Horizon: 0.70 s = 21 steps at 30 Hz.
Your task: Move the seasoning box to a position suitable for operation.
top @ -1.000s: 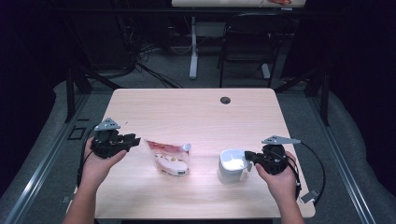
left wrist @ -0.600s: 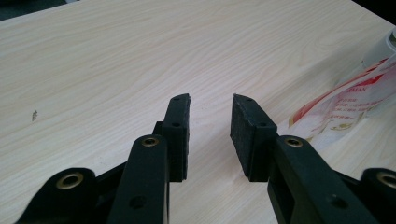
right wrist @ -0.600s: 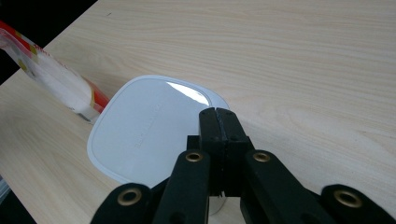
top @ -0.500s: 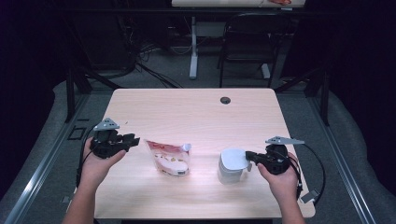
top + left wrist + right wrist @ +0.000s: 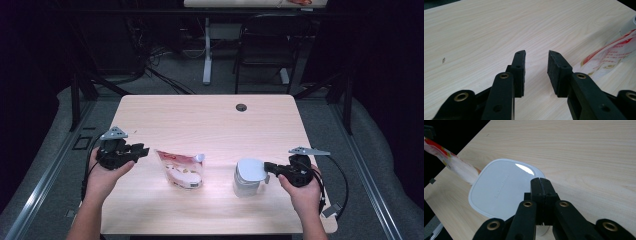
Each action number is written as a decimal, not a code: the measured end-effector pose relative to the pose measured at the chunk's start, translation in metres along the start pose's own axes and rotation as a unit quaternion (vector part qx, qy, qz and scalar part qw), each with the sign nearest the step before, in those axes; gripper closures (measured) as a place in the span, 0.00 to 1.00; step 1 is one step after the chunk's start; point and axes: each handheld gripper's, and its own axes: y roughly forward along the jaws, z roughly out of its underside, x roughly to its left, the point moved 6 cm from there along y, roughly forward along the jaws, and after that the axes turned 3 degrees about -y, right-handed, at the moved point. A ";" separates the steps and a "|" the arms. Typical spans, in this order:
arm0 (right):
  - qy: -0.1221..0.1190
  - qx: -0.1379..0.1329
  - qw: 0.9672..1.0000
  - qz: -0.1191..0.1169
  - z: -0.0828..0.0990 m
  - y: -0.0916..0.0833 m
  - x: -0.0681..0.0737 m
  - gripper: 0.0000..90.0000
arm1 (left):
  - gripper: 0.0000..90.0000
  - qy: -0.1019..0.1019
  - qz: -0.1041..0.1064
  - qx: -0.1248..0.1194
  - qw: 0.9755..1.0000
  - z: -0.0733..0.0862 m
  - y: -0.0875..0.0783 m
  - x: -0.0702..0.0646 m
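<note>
My right gripper (image 5: 270, 168) sits lower right in the high view, jaws fully closed at the rim of the white lidded container (image 5: 248, 177); whether they pinch a tab there I can't tell. I'd keep it low and steady. My left gripper (image 5: 141, 150), jaws apart and empty, waits beside the snack pouch (image 5: 181, 170), centre-left on the table (image 5: 210, 120).
</note>
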 end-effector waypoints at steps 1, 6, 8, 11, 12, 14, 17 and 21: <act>0.001 0.000 1.000 -0.001 0.000 0.000 0.000 1.00 | 0.75 0.001 0.000 0.000 1.000 0.000 0.000 0.000; 0.009 -0.003 1.000 -0.006 0.001 0.000 -0.002 1.00 | 0.75 0.002 0.000 0.004 1.000 0.001 -0.001 0.001; 0.012 -0.006 1.000 -0.007 0.001 0.000 -0.002 1.00 | 0.75 -0.001 0.000 0.003 1.000 0.001 -0.001 0.002; 0.010 -0.005 1.000 -0.004 0.001 0.000 -0.002 1.00 | 0.75 -0.002 0.001 0.003 1.000 0.001 -0.001 0.002; 0.011 -0.005 1.000 -0.004 0.001 0.000 -0.003 1.00 | 0.75 0.000 0.000 0.003 1.000 0.001 -0.001 0.002; 0.010 -0.004 1.000 -0.004 0.001 0.000 -0.003 1.00 | 0.75 0.000 0.000 0.005 1.000 0.001 -0.002 0.002; 0.011 -0.005 1.000 -0.004 0.001 0.000 -0.003 1.00 | 0.75 0.000 -0.001 0.006 1.000 0.001 -0.001 0.003; 0.011 -0.004 1.000 -0.003 0.002 0.000 -0.003 1.00 | 0.75 0.000 0.000 0.005 1.000 0.001 -0.002 0.003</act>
